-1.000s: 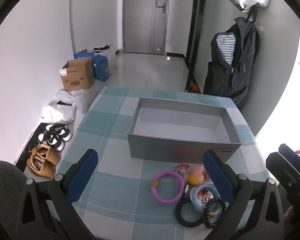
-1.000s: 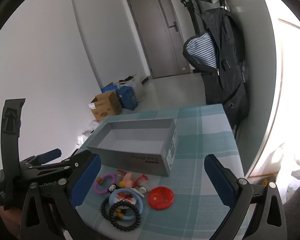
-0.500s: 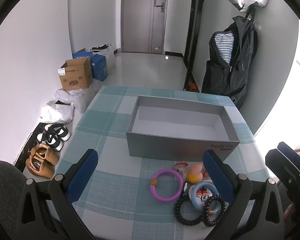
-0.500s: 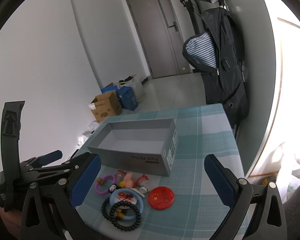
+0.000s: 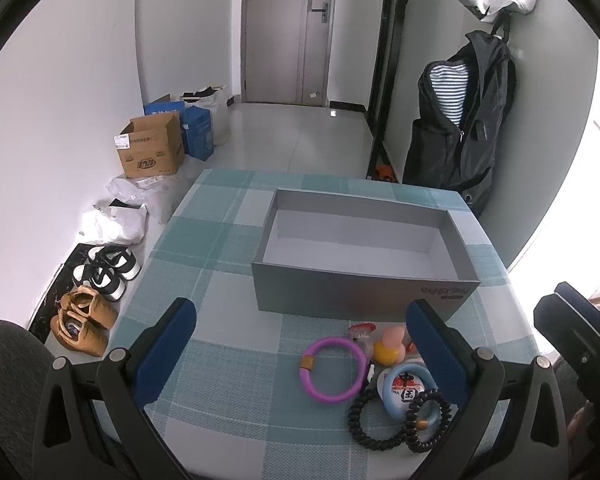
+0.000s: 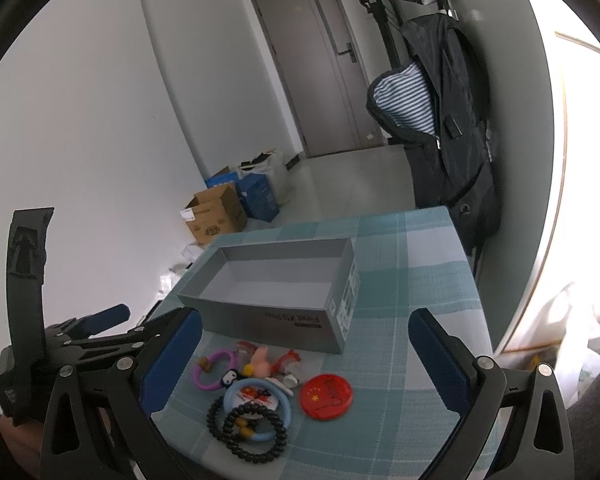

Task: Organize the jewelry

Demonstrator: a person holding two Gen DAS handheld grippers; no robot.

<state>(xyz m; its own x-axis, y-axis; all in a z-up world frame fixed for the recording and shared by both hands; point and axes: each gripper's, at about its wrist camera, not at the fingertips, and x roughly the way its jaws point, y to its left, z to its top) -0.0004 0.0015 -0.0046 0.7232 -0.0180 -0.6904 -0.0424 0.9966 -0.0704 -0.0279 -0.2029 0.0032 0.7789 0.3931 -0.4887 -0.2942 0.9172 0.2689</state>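
In the left wrist view, the left claw (image 5: 300, 344) hangs spread wide and empty at the bottom of the frame, above the checked counter (image 5: 220, 248). The grey box (image 5: 364, 280) sits at centre. Below it, lower right of centre, lie the jewelry: a purple bangle (image 5: 334, 368), a light blue ring (image 5: 410, 390), and black bead bracelets (image 5: 396, 420). In the right wrist view, the right claw (image 6: 306, 352) is likewise spread and empty, with a red round badge (image 6: 327, 396) lying right of the bracelets.

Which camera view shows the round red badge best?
The right wrist view: the round red badge lies fully visible on the checked tablecloth. The left wrist view does not show it; that gripper's own right finger appears to cover it.
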